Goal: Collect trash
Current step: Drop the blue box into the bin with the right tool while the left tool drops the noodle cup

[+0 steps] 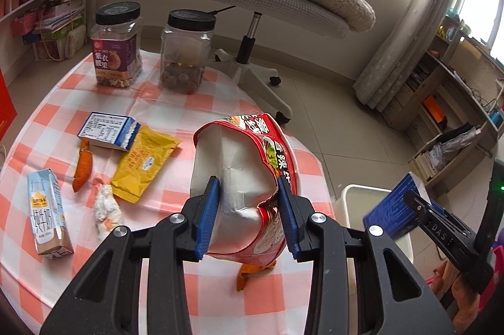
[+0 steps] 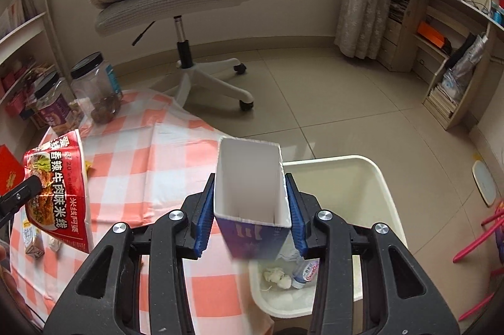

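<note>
Red crumpled noodle cup (image 1: 252, 177) is clamped by left gripper (image 1: 249, 215); blue-white open carton (image 2: 252, 206) is pinched by right gripper (image 2: 250, 217) beside white plastic bin (image 2: 371, 177).

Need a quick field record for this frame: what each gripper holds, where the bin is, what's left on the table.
left gripper: shut on red noodle bowl, crushed, held above table
right gripper: shut on blue carton, open end up, at the bin's edge
bin: white, on floor beside table; crumpled tissue and a bottle inside
table: checked cloth
still on table: milk carton, yellow sachet, blue box, orange wrapper, tissue wad
also there: two jars
</note>
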`<state>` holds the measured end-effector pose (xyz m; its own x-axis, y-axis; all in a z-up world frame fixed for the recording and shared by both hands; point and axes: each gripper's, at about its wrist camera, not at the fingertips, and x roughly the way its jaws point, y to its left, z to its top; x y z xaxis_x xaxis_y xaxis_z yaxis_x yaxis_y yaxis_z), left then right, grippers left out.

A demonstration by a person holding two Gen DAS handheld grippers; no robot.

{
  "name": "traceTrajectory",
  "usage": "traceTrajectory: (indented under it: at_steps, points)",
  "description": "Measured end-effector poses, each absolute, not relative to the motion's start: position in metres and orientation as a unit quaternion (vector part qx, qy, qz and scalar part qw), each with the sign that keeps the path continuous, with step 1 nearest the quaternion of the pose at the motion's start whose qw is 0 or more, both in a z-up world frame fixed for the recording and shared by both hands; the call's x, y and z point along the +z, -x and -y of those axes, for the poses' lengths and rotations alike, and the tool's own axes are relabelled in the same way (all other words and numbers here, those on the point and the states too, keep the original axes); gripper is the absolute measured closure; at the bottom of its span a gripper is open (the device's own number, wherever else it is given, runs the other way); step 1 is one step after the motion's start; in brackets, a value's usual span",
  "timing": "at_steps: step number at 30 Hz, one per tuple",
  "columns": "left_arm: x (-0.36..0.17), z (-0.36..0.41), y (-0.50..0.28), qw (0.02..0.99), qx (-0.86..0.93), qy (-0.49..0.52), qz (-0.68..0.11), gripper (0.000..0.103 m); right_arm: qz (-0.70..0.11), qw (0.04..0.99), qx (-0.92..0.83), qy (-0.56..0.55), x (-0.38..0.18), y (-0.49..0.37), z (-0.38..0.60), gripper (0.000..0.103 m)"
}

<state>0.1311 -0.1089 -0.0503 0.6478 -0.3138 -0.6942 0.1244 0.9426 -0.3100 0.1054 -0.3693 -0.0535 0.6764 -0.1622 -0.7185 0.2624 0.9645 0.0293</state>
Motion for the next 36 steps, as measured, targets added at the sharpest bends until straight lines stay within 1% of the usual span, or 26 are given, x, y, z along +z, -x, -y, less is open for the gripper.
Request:
traceTrajectory:
  at_steps: [6,7,8,10,14,16,17,19,21,22,23,24,26,31,36]
  points:
    - [-0.053,0.159,-0.136,0.885,-0.167,0.123,-0.417,0.066,-0.367,0.912,-0.159,-0.089,-0.044,-0.092,0.412,0.064]
    - [-0.053,0.169,-0.135,0.884,-0.175,0.117,-0.418,0.066,-0.363,0.912,-0.167,-0.094,-0.042,-0.089,0.418,0.061]
    - [-0.053,0.179,-0.133,0.883,-0.182,0.110,-0.418,0.066,-0.359,0.912,-0.175,-0.098,-0.040,-0.087,0.425,0.056]
    - [-0.052,0.199,-0.133,0.880,-0.198,0.103,-0.419,0.066,-0.352,0.911,-0.186,-0.109,-0.038,-0.081,0.438,0.051]
    - [-0.052,0.243,-0.131,0.870,-0.231,0.097,-0.425,0.066,-0.338,0.905,-0.219,-0.134,-0.033,-0.070,0.463,0.035]
    - [-0.053,0.263,-0.129,0.865,-0.246,0.091,-0.427,0.066,-0.329,0.903,-0.237,-0.143,-0.031,-0.064,0.475,0.031]
    - [-0.054,0.273,-0.128,0.863,-0.253,0.088,-0.429,0.065,-0.325,0.901,-0.248,-0.147,-0.030,-0.061,0.481,0.026]
    - [-0.056,0.292,-0.125,0.854,-0.270,0.086,-0.435,0.065,-0.316,0.896,-0.269,-0.156,-0.027,-0.053,0.494,0.018]
    - [-0.059,0.307,-0.123,0.844,-0.289,0.084,-0.444,0.064,-0.311,0.892,-0.287,-0.159,-0.026,-0.049,0.503,0.015]
    - [-0.061,0.314,-0.123,0.838,-0.299,0.084,-0.448,0.063,-0.309,0.890,-0.295,-0.158,-0.026,-0.047,0.507,0.013]
    - [-0.063,0.319,-0.122,0.832,-0.308,0.085,-0.454,0.054,-0.306,0.888,-0.304,-0.158,-0.025,-0.044,0.509,0.011]
    - [-0.064,0.322,-0.121,0.828,-0.313,0.087,-0.457,0.047,-0.303,0.887,-0.313,-0.155,-0.025,-0.042,0.511,0.010]
    - [-0.065,0.326,-0.119,0.827,-0.316,0.084,-0.458,0.045,-0.298,0.885,-0.326,-0.145,-0.024,-0.038,0.513,0.008]
    - [-0.063,0.321,-0.116,0.839,-0.303,0.060,-0.449,0.042,-0.295,0.887,-0.338,-0.107,-0.025,-0.035,0.506,0.007]
    - [-0.058,0.305,-0.111,0.860,-0.283,0.019,-0.424,0.036,-0.279,0.891,-0.348,-0.088,-0.025,-0.032,0.490,0.007]
